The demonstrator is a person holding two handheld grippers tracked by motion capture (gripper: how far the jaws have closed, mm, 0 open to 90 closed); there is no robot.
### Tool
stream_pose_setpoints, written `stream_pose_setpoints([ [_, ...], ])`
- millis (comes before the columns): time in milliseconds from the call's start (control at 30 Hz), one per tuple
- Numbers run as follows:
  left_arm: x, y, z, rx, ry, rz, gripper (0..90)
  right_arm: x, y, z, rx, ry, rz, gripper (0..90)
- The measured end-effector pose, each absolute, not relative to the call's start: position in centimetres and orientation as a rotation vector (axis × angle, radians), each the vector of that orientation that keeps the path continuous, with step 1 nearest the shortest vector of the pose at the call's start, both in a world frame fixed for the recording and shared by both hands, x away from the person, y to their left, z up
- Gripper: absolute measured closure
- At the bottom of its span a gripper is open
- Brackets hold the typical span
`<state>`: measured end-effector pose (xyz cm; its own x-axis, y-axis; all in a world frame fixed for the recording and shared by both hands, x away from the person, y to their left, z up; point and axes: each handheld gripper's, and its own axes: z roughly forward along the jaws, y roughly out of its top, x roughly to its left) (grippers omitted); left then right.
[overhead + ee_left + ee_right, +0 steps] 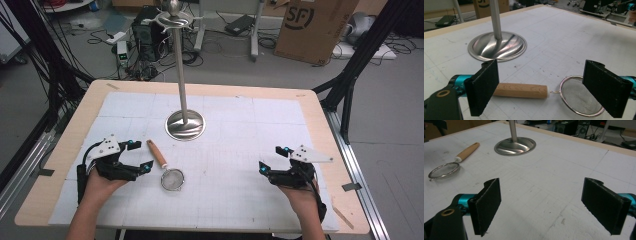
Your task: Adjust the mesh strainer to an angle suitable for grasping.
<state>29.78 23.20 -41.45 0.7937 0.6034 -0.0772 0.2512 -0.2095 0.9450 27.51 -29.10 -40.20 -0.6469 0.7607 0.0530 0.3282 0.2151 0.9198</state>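
The table (60, 150), a light wooden top covered by a white gridded mat (235, 165), carries every item under inspection. The metal stand (183, 75) is the largest object on it: a domed polished base with a tall upright pole, standing ahead of both grippers, closer to the left one and well apart from the right.

The left gripper (138, 157) sits low over the near left part of the mat, held in the person's left hand (102, 185). Its jaws stand wide apart and hold nothing. In the left gripper view the two black pads (484, 87) frame the strainer without touching it: the handle runs out from behind the left pad, and the mesh bowl lies partly behind the right pad.

The right gripper (270, 160) rests over the near right part of the mat in the right hand (300, 197). Its jaws are likewise fully spread and empty, with only bare mat between the pads in the right gripper view.

The strainer (167, 170) lies flat on the mat just beside the left gripper's tips, on the side toward the right gripper. Its wooden handle (521, 90) points toward the stand's base; its round wire-mesh bowl (576, 98) lies nearer the person. From the right gripper it is well apart, off to the far left of that gripper's view (449, 167).
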Motion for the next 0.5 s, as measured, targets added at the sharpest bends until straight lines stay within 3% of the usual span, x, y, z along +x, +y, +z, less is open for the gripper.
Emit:
stream_pose_setpoints([
  [500, 29.97, 22.96, -41.67, 1.805, 0.691, 0.370, 15.2, 27.33, -29.28, -40.33, 1.015, 2.090, 1.414, 15.0],
])
